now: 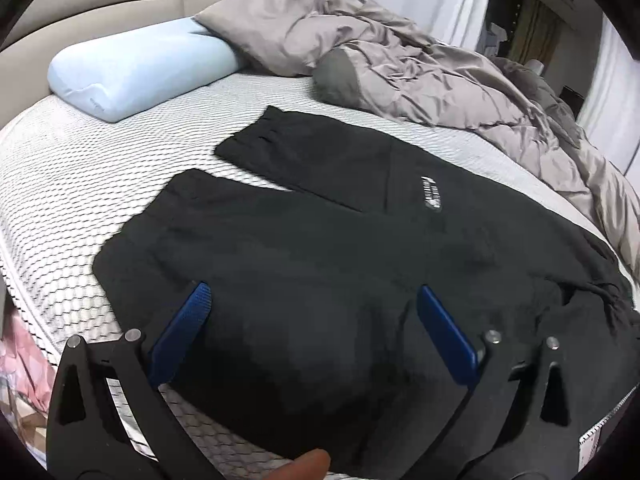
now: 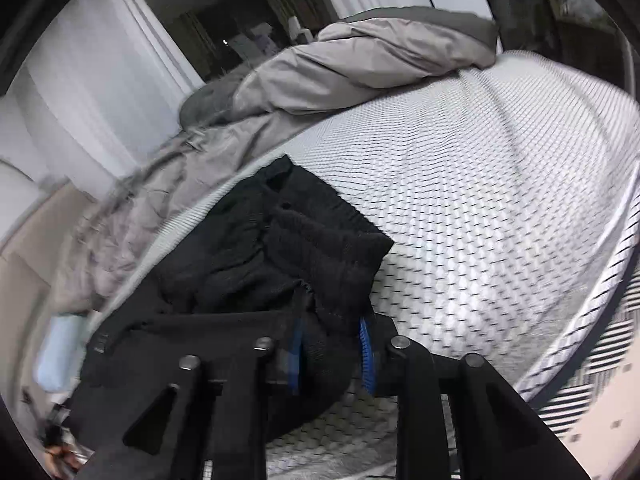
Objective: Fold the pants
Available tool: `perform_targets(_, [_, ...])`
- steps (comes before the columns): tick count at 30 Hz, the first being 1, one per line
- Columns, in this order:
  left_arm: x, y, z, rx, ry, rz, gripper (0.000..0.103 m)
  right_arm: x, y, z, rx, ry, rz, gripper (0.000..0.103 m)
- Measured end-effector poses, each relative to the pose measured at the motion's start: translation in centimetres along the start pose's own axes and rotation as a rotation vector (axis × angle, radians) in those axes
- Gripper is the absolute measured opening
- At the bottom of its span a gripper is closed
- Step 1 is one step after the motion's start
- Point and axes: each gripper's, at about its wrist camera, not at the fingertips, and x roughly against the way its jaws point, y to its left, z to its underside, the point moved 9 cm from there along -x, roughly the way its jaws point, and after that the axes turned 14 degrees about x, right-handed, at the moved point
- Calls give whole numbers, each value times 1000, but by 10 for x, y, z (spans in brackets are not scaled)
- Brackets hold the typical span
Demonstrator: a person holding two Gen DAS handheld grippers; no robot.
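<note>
Here the right gripper point(image 2: 334, 354) is clamping the waistband of the black pants point(image 1: 320, 240), which are lying on the mattress point(image 1: 80, 184); the left gripper point(image 1: 312, 304) is hovering, jaws apart, and gripping 1 leg cuff looks best before folding

the pants point(image 1: 320, 240) lie on the mattress point(image 1: 80, 184), legs toward the pillow point(image 1: 136, 68); the duvet point(image 1: 400, 60) is heaped behind them; the pillow sits left of the duvet, against the headboard point(image 1: 120, 0)

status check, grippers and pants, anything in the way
Left gripper open above the pants. Right gripper pinching the waistband. Duvet bunched beside, not blocking.
</note>
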Motion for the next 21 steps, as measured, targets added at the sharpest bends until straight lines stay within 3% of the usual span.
perform_targets(1, [0,-7,1,-9,-1,6,102,4,-5,13,33,50,51,48])
perform_targets(2, [0,-14,2,-17,-3,13,102,3,-8,16,41,75,72,48])
perform_targets(3, [0,-22,2,-26,-5,20,102,10,-11,10,13,50,62,48])
perform_targets(5, [0,-43,2,-54,-4,41,102,25,-14,-12,-33,-39,42,62])
perform_targets(7, [2,-64,3,-86,-2,76,102,33,-5,-34,7,-73,-17,72])
perform_targets(9, [2,-89,8,-137,-4,107,102,24,14,-56,58,-64,-100,73])
perform_targets(11, [1,-114,14,-196,-14,117,102,2,37,-80,109,-30,-174,84])
perform_targets(16, [-12,-144,30,-230,27,122,102,-94,61,-123,103,116,-279,83])
perform_targets(21, [-31,-149,27,-217,51,92,102,-183,44,-154,71,220,-235,80])
